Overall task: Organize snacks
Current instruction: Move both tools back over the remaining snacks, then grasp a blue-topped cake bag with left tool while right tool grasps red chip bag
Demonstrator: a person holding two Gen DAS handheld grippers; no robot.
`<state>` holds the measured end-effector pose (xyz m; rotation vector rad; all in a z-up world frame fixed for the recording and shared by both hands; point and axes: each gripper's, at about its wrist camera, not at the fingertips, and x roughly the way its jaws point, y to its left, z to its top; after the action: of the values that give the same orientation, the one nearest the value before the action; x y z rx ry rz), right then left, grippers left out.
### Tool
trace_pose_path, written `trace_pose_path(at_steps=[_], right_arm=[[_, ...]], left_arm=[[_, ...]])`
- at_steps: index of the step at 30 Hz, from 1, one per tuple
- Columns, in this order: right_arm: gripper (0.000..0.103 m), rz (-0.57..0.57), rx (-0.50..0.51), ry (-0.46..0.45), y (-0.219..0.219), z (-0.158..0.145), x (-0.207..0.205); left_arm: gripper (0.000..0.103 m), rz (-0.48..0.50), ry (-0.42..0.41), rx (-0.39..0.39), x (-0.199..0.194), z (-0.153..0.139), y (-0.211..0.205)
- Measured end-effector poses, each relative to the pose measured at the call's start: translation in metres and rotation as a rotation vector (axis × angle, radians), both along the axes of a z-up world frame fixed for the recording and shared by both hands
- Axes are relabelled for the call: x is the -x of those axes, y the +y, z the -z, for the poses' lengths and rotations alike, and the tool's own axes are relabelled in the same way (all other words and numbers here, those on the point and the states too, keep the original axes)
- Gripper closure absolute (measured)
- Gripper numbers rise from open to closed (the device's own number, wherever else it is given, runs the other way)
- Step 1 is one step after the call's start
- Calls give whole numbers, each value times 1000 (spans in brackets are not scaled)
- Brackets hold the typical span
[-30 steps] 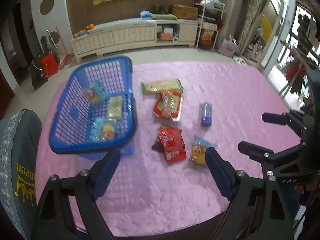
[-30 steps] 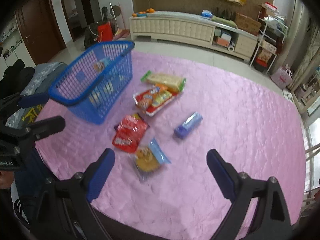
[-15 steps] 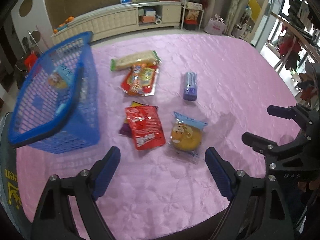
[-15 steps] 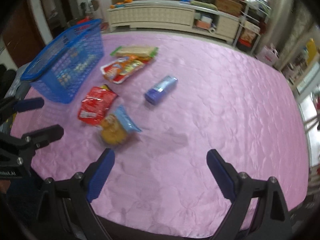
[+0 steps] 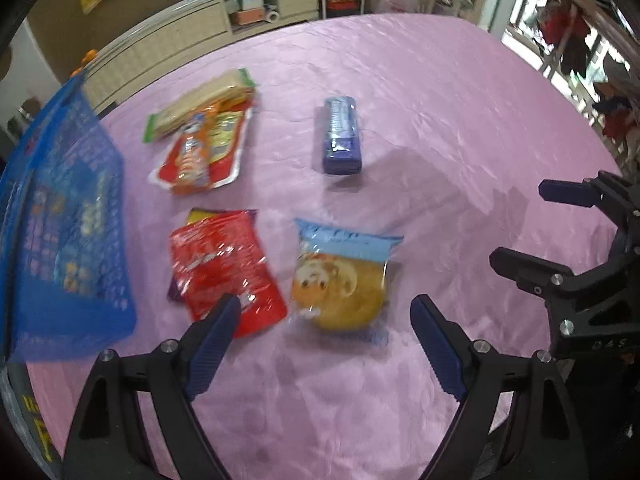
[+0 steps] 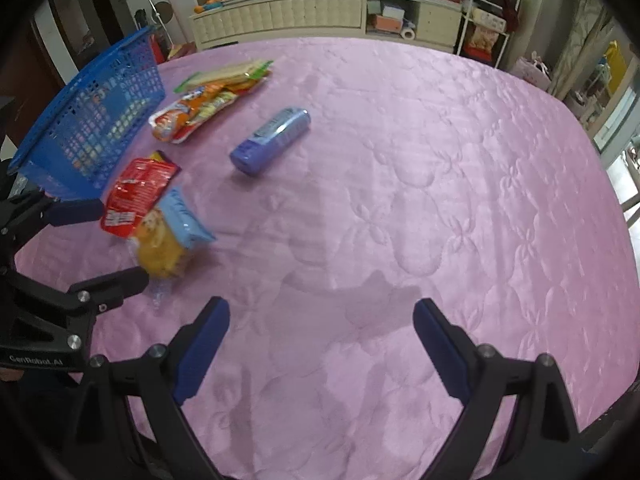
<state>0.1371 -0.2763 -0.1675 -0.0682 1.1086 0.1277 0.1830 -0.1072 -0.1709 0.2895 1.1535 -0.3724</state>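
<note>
Left gripper [image 5: 325, 322] had swung from blue basket [image 5: 60, 216] toward cake packet [image 5: 340, 276] on pink surface [image 6: 420, 200], jaws apart, empty. Right gripper [image 6: 322, 326] apart, idle over bare cloth. Packet likely next for basket.

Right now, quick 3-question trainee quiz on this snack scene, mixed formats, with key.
1. True or false: the left gripper has its jaws shut on the cake pack.
2. Which snack lies farthest from the basket? A) red pack B) blue tube C) orange pouch
3. Fill in: the green-edged cracker pack lies partly under the ____ pouch.

Key: 1 false, both grippers' jaws are open and empty, the right gripper too. 2 B. 3 orange.
</note>
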Motion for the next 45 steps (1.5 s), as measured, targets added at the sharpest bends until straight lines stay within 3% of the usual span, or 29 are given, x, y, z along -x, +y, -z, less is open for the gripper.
trace_pose_path(at_steps=[4,8,10,12,18,24,30,37,45], right_arm=[[8,8,-23,11,-8,7,-4],[8,34,-42,18,-17,10,-10],[8,40,-46,23,-21,11,-13],[8,46,-51,25,-24,11,-13],[8,70,-65,55,-27,17,-16],[8,34,-61,56,-10,12,-10],[8,1,-111,70,19,12,-12],[8,-52,-205,118,77,19,-20],[8,-50,-243,151,116,25,-54]], left_arm=[[18,46,-7,-67,-13,17,-16],[20,67,29,-52,-21,29,-22],[29,69,27,-45,-21,31,-23],[50,63,65,11,-20,29,-22],[52,42,42,1,-11,29,-22],[52,-117,-11,45,2,16,18],[52,-282,-131,123,31,-9,76],[52,-452,-207,121,63,-17,128],[52,-537,-257,131,70,-20,159]])
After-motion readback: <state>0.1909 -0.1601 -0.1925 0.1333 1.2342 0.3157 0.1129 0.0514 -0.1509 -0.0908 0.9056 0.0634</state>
